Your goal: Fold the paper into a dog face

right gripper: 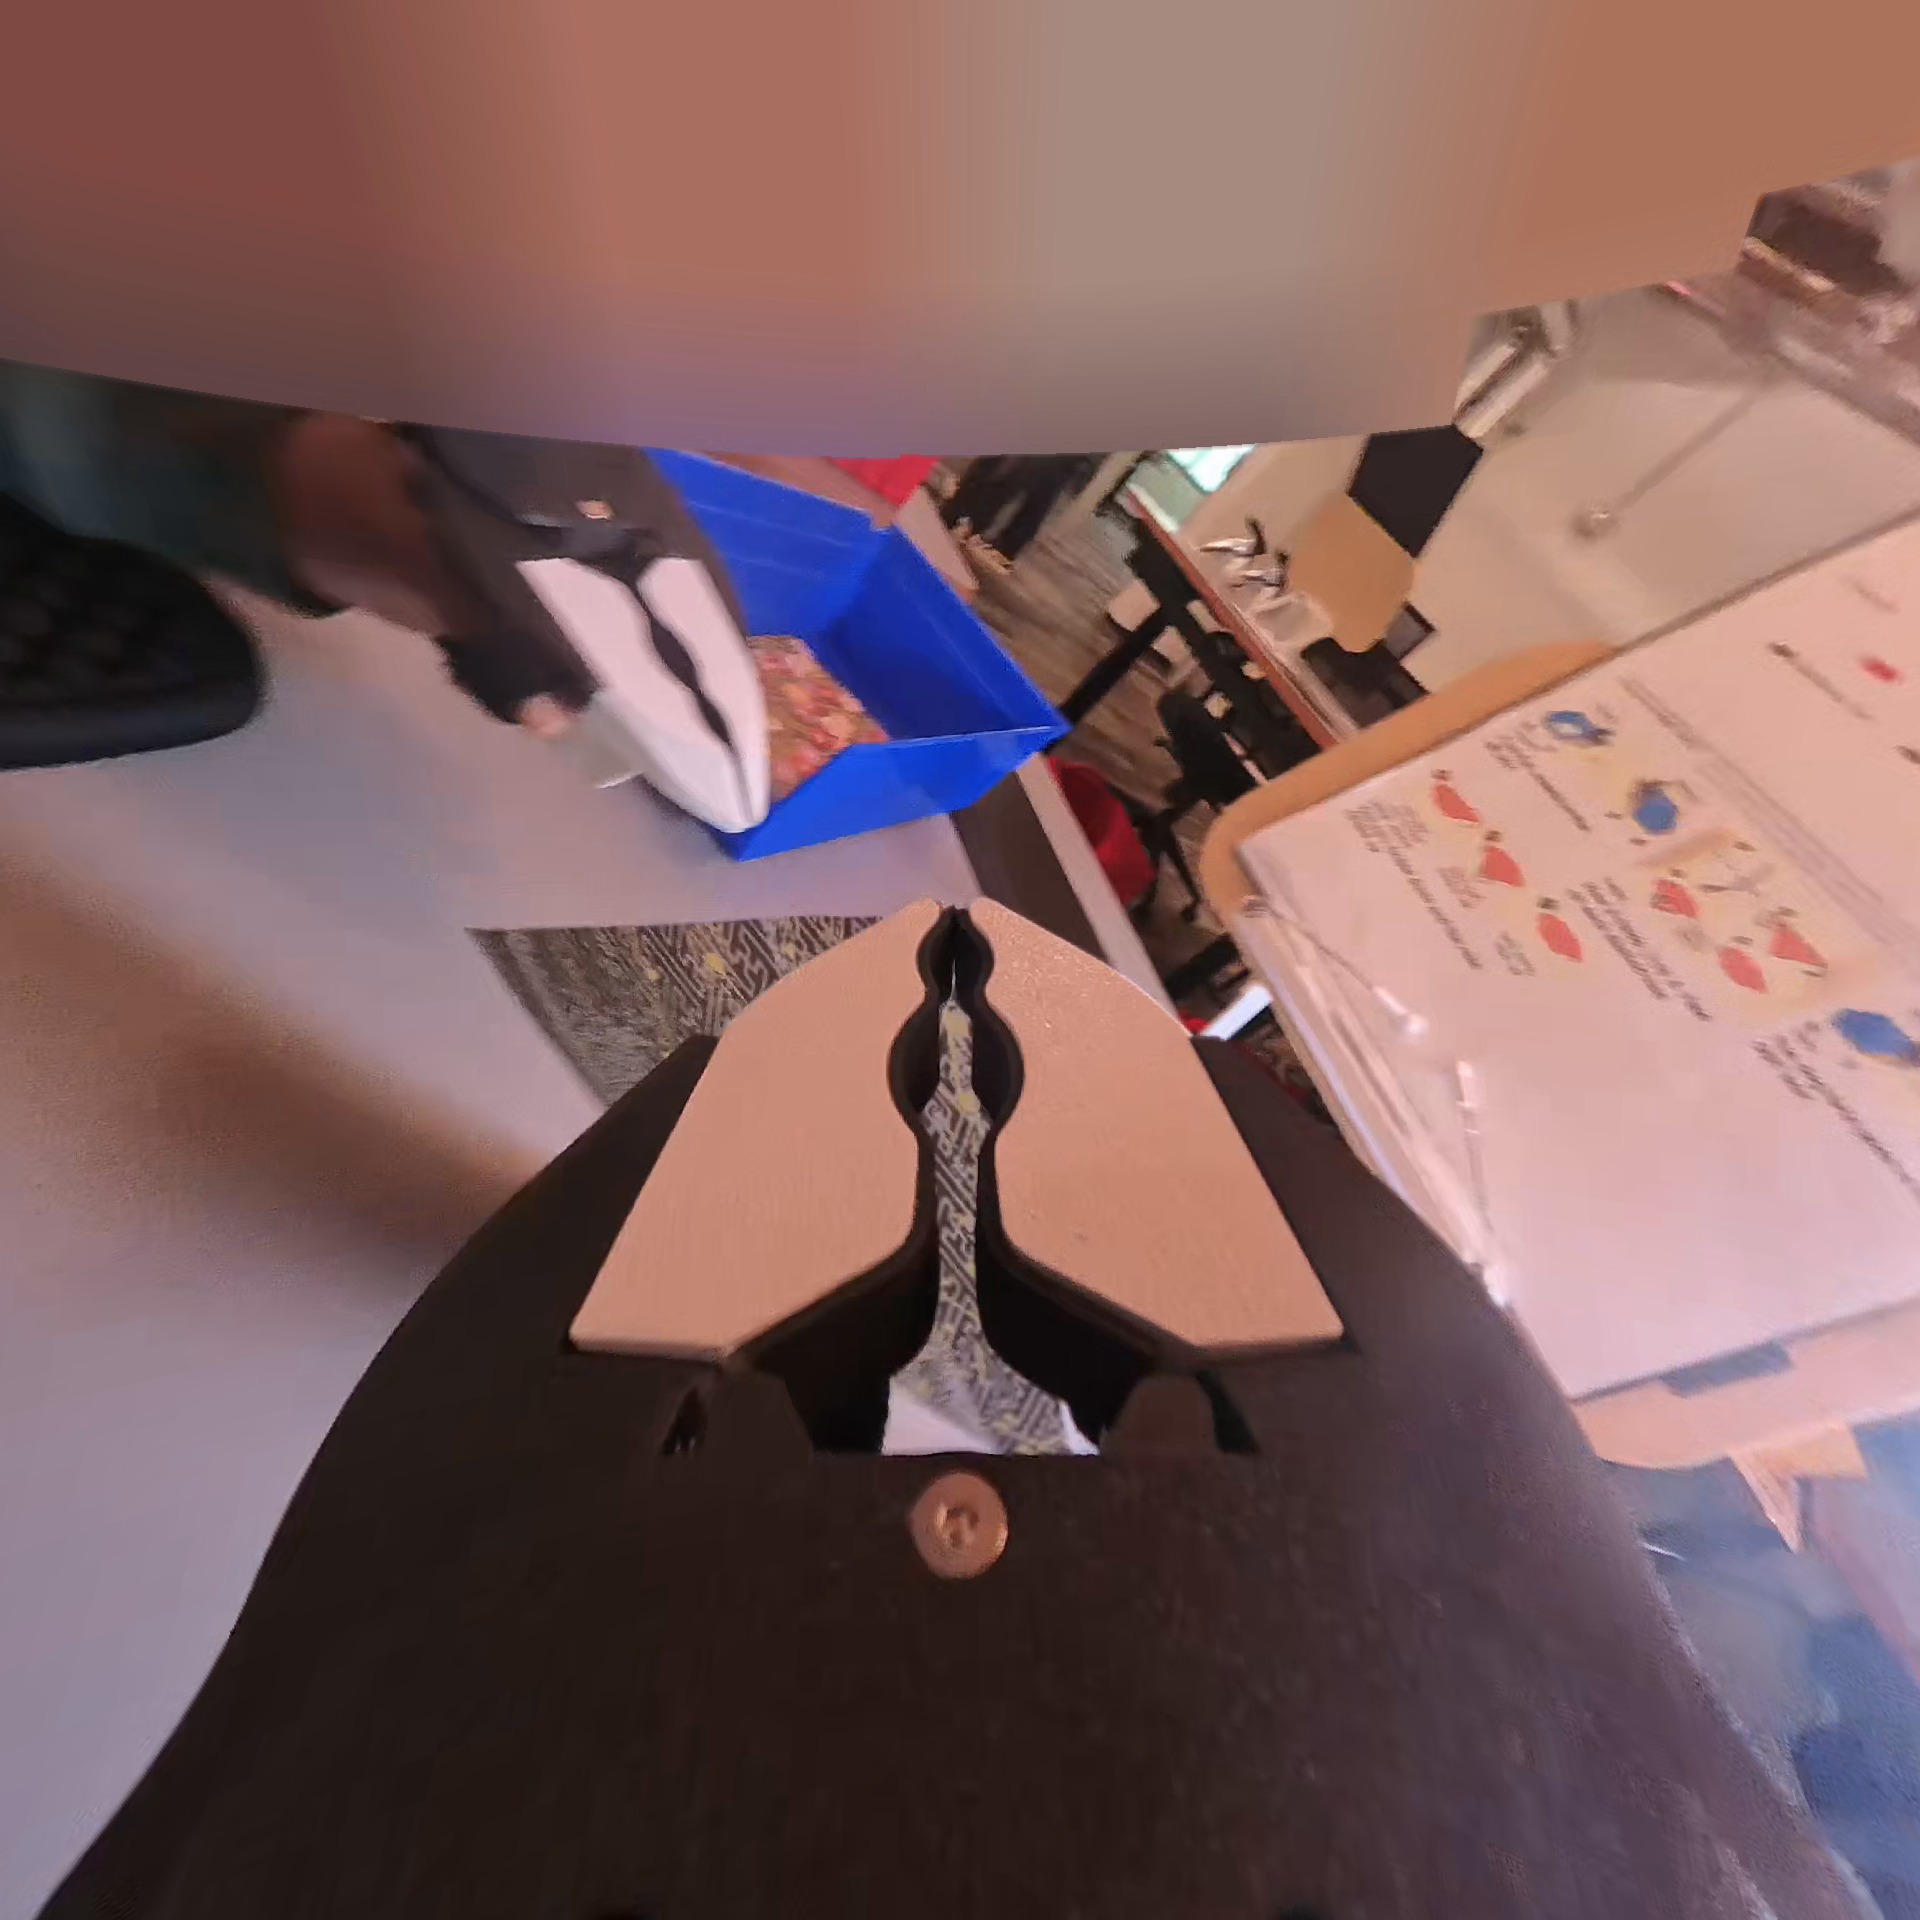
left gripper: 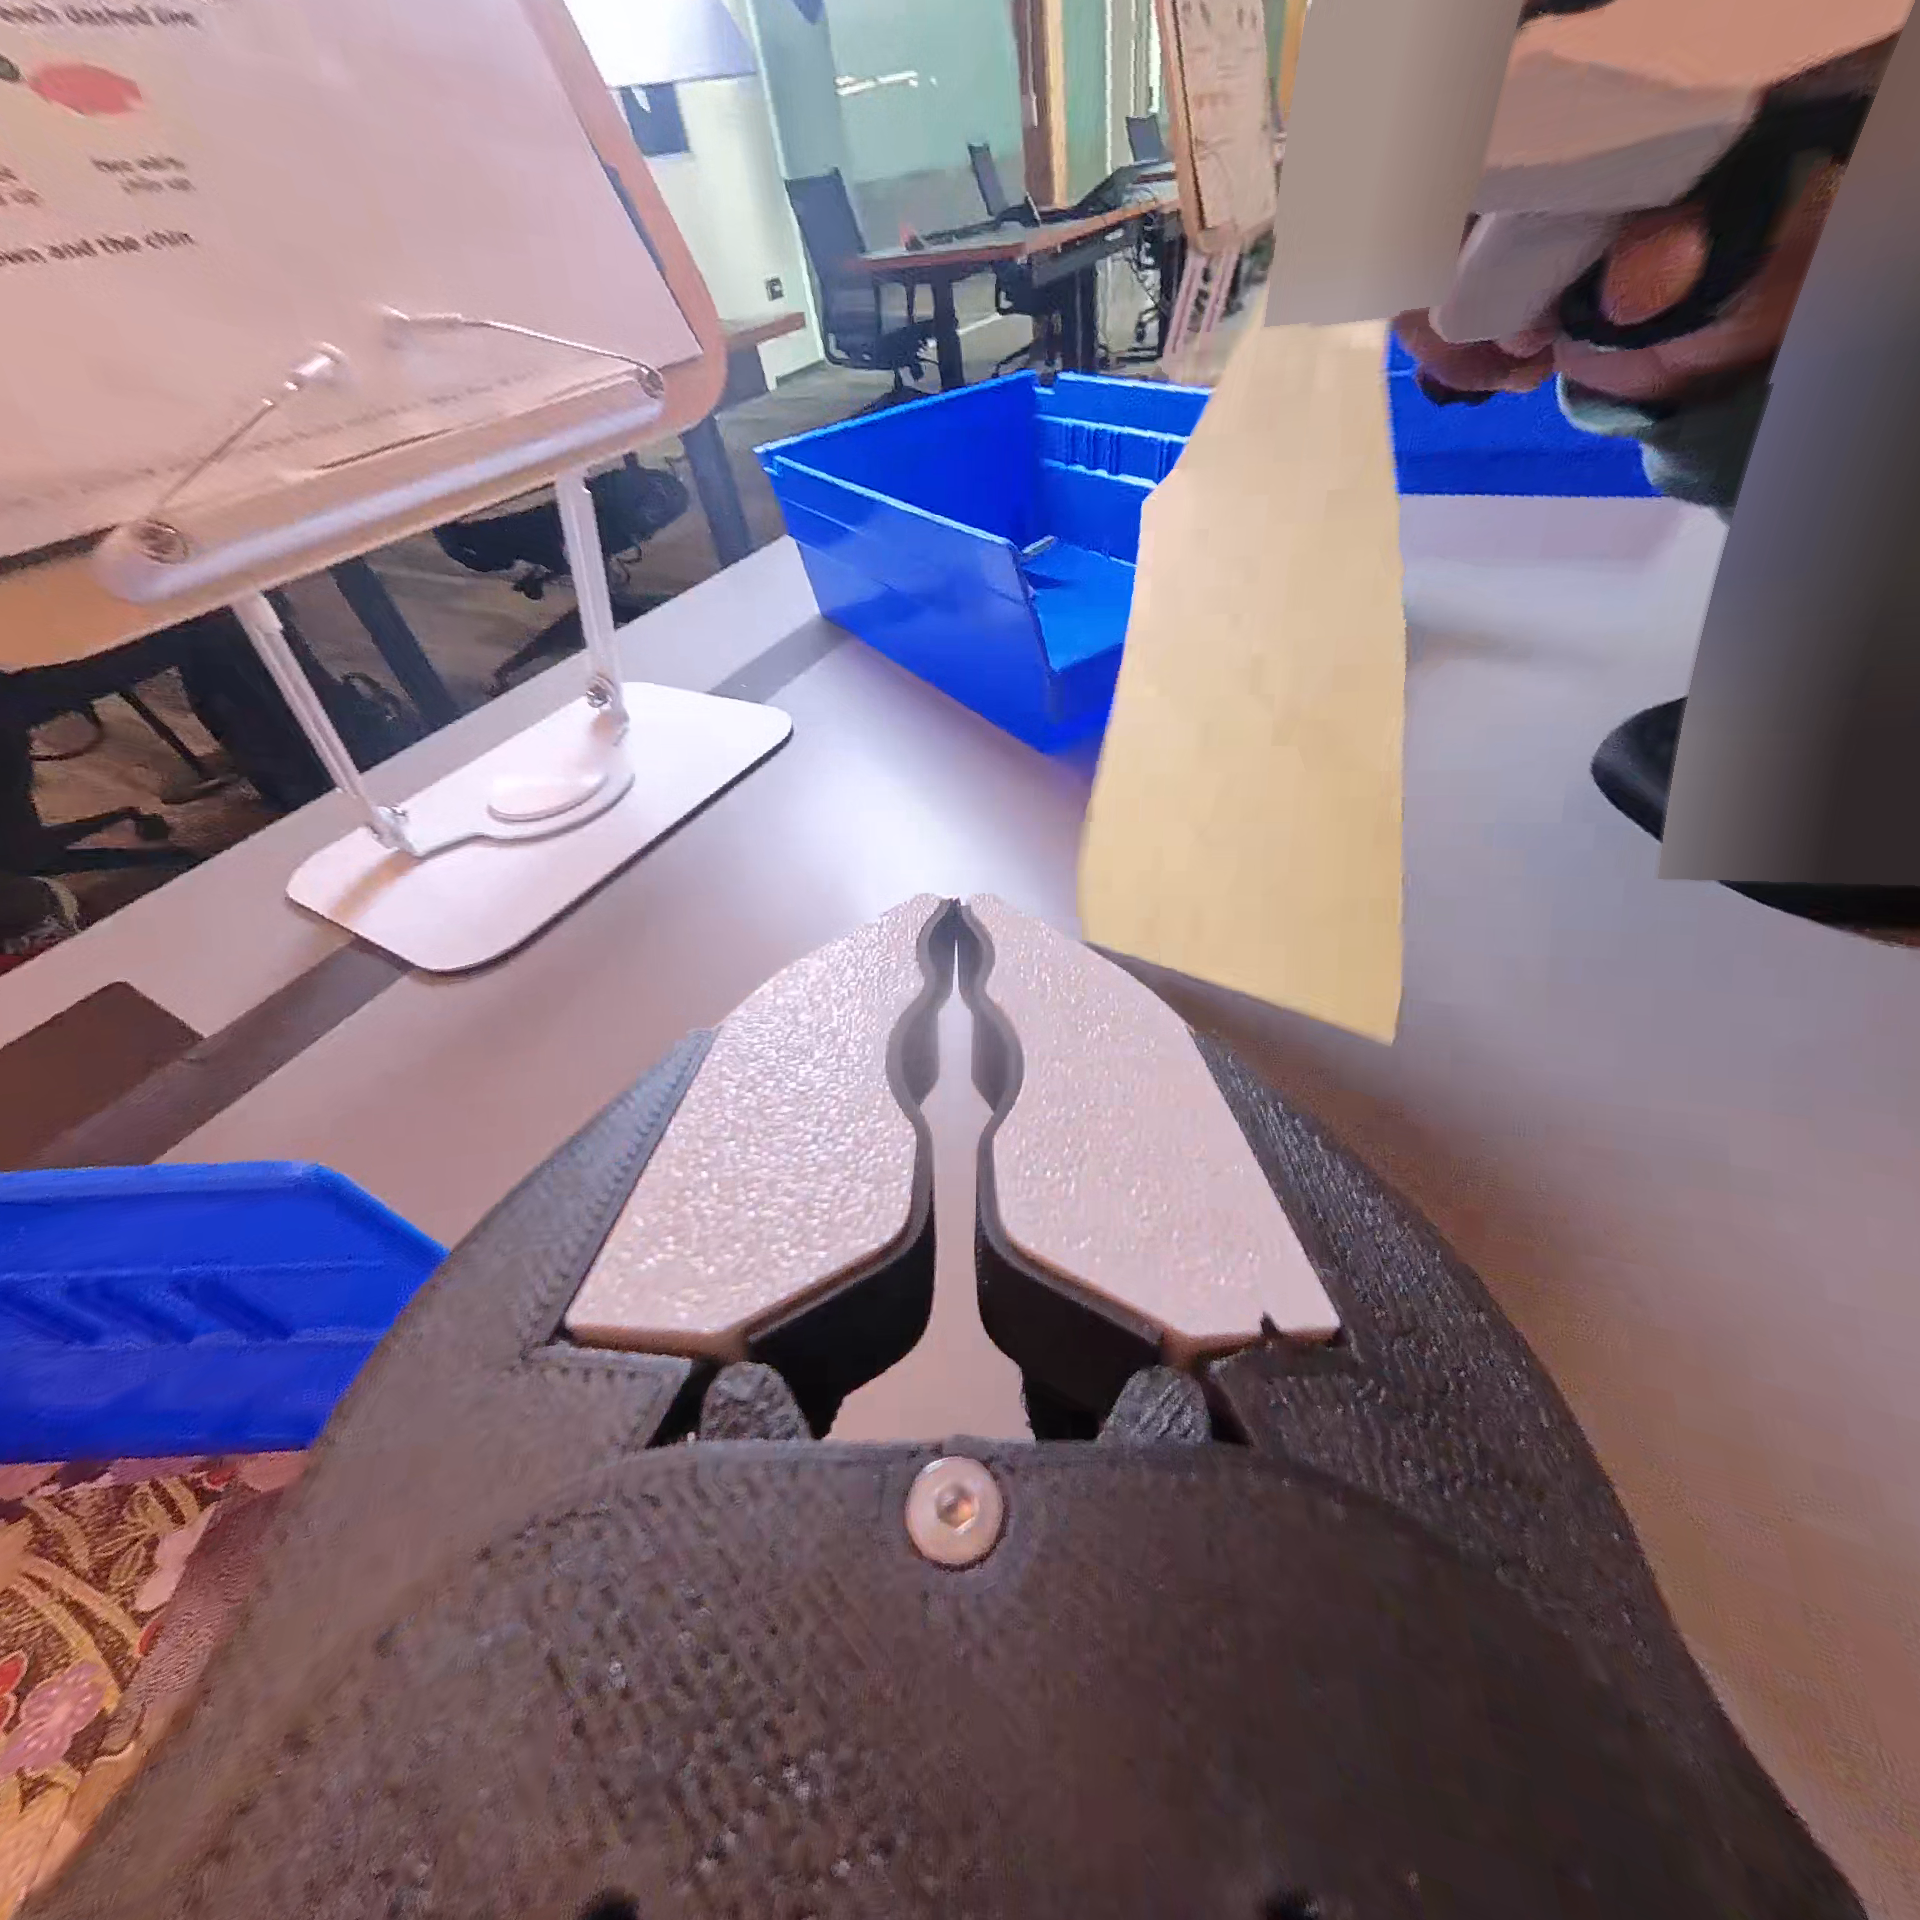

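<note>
One sheet: the patterned paper (right gripper: 644,997) is seen lying flat on the table (right gripper: 260,914), just ahead of and under the right gripper (right gripper: 954,935).
Folds done: none is visible; the part under the gripper is hidden.
Right fingers: closed tip to tip; whether an edge is pinched cannot be told.
Left gripper (left gripper: 954,920): closed, nothing is held, beside the blue bin (right gripper: 935,748).
Left to do: all folds, it is judged.

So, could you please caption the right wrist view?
Shut right gripper over patterned paper; left gripper near blue bin.
</note>
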Demonstrator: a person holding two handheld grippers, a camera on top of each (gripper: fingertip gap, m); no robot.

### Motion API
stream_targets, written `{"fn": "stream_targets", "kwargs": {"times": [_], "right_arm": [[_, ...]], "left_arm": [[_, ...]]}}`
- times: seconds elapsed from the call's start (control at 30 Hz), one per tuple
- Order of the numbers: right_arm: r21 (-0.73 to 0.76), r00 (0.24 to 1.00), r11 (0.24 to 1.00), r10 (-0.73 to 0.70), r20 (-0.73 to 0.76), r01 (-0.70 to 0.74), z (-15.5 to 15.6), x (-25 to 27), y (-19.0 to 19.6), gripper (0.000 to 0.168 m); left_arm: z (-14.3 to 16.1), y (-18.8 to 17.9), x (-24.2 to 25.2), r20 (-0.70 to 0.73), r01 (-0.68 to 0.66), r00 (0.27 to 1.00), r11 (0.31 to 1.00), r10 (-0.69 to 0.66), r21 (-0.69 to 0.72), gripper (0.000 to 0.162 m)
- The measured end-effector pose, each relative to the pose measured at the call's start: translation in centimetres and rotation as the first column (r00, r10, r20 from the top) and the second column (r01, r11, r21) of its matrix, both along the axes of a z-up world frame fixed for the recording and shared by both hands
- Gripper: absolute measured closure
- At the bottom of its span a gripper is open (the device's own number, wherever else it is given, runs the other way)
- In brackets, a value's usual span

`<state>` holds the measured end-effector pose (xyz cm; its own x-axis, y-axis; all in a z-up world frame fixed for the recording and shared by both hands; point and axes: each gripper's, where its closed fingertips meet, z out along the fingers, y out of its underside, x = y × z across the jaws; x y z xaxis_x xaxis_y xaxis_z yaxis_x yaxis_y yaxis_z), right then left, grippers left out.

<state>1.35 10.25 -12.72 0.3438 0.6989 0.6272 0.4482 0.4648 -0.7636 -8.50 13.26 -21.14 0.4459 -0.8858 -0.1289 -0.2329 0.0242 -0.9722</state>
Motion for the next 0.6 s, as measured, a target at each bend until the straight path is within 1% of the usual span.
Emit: {"fn": "stream_targets", "kwargs": {"times": [0.03,0.1,0.17,0.2,0.27,0.3,0.37,0.43,0.6], "right_arm": [[-0.043,0.999,0.999,0.028,0.029,-0.027,-1.3,-0.3,-1.0,0.168],[-0.188,0.989,0.977,0.117,0.086,-0.1,-4.7,-0.6,-3.1,0.168],[-0.37,0.965,0.917,0.216,0.149,-0.149,-8.5,-0.4,-5.4,0.168],[-0.433,0.957,0.888,0.243,0.158,-0.154,-10.0,-0.3,-6.3,0.168],[-0.541,0.94,0.824,0.299,0.164,-0.168,-12.3,-0.2,-7.8,0.168],[-0.586,0.93,0.79,0.331,0.158,-0.182,-13.1,-0.2,-8.6,0.168],[-0.656,0.903,0.725,0.401,0.152,-0.211,-14.1,-0.3,-10.1,0.168],[-0.701,0.878,0.67,0.46,0.136,-0.242,-14.4,-0.4,-11.4,0.168],[-0.772,0.823,0.538,0.566,0.034,-0.338,-14.0,-1.4,-13.3,0.168]], "left_arm": [[-0.4,-0.2,0.2,-0.015,0.013,1.0,1.0,-0.013,-0.005,0.162],[-1.5,-1.1,1.1,-0.074,0.063,0.995,0.998,-0.064,-0.017,0.162],[-3.3,-2.3,2.2,-0.152,0.124,0.98,0.992,-0.129,-0.039,0.162],[-4.7,-3.0,2.7,-0.215,0.16,0.961,0.984,-0.174,-0.083,0.162],[-8.5,-3.4,2.6,-0.41,0.147,0.89,0.977,-0.198,-0.153,0.162],[-9.9,-3.5,2.3,-0.49,0.149,0.848,0.978,-0.203,-0.147,0.162],[-10.8,-3.6,2.2,-0.553,0.151,0.81,0.98,-0.196,-0.126,0.162],[-10.8,-3.8,2.1,-0.57,0.155,0.794,0.977,-0.21,-0.144,0.162],[-11.6,-4.3,2.5,-0.562,0.186,0.787,0.966,-0.255,-0.178,0.162]]}}
